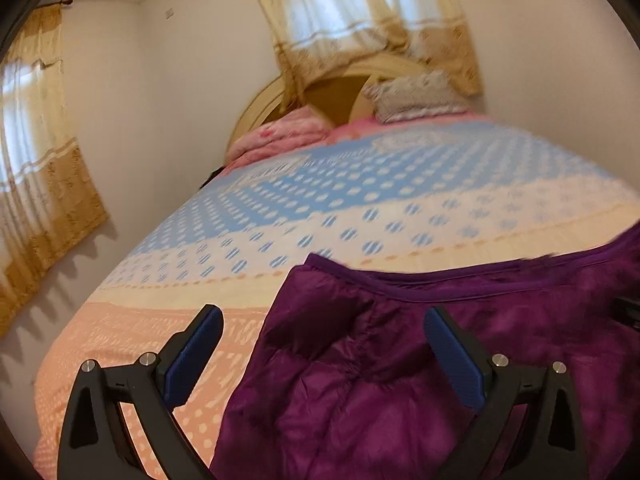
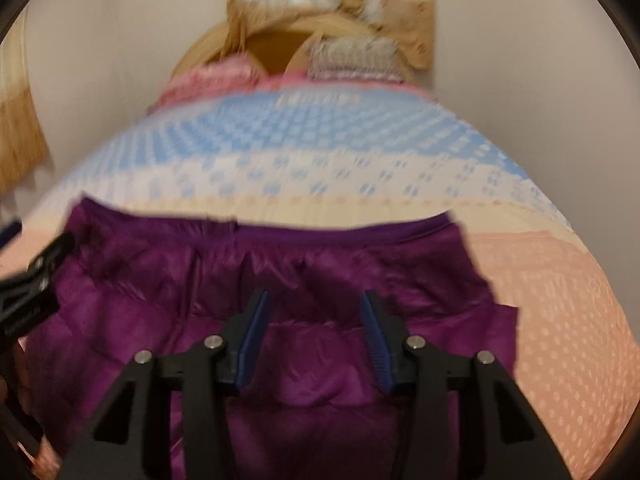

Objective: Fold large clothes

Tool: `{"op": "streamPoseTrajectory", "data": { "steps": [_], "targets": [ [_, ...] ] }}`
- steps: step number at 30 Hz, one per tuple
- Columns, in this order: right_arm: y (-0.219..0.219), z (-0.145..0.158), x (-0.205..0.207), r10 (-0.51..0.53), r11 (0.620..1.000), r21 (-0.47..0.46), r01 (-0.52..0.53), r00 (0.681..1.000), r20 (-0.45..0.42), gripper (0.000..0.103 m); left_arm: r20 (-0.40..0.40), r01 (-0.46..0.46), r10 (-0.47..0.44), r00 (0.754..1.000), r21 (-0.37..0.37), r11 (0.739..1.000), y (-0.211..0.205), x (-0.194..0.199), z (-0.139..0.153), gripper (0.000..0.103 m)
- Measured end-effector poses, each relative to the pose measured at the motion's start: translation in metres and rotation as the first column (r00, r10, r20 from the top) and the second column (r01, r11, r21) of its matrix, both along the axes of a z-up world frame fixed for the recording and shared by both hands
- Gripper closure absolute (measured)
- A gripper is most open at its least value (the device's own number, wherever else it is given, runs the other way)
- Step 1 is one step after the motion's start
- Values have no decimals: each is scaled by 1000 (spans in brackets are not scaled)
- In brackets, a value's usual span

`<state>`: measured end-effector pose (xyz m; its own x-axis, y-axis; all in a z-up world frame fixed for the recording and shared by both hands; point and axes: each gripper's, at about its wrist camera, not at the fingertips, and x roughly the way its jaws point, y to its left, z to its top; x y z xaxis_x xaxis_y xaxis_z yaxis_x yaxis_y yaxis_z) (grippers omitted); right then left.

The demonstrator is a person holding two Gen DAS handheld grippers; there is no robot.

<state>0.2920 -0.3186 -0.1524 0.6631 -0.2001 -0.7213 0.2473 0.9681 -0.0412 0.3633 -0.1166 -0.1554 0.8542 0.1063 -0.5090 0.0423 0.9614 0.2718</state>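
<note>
One purple jacket (image 2: 304, 320) lies in the lower half of both frames on the bed (image 1: 360, 208), its long axis running left to right, its bound edge toward the headboard (image 1: 332, 96). Left gripper (image 1: 324, 344): jaws wide apart, empty. Right gripper (image 2: 314, 332): jaws partly apart above the jacket, gripping nothing. Two pillows (image 1: 416, 96), two curtains (image 1: 360, 12), white walls.

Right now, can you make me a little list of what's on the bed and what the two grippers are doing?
garment: purple puffy jacket, lying on the bed
bed cover: spotted bedspread, blue, white and peach bands
at the headboard: grey pillow, pink blanket
left gripper: open, nothing between its pads, over the jacket's left edge
right gripper: open, over the jacket's middle, not pinching it
windows: yellow curtains
</note>
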Motion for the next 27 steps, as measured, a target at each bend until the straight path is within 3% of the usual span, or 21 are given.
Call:
{"op": "streamPoseTrajectory", "data": {
  "steps": [4, 7, 27],
  "targets": [
    [-17, -20, 17, -47, 999, -13, 47, 999, -25, 54, -155, -102, 98, 983, -16, 995, 9, 42, -38, 2],
    [-23, -30, 18, -58, 998, 1, 58, 998, -7, 54, -234, -113, 94, 968, -72, 991, 18, 56, -55, 2],
    [-31, -47, 26, -89, 995, 43, 91, 995, -51, 53, -311, -98, 74, 947, -61, 993, 10, 66, -69, 1]
  ]
}}
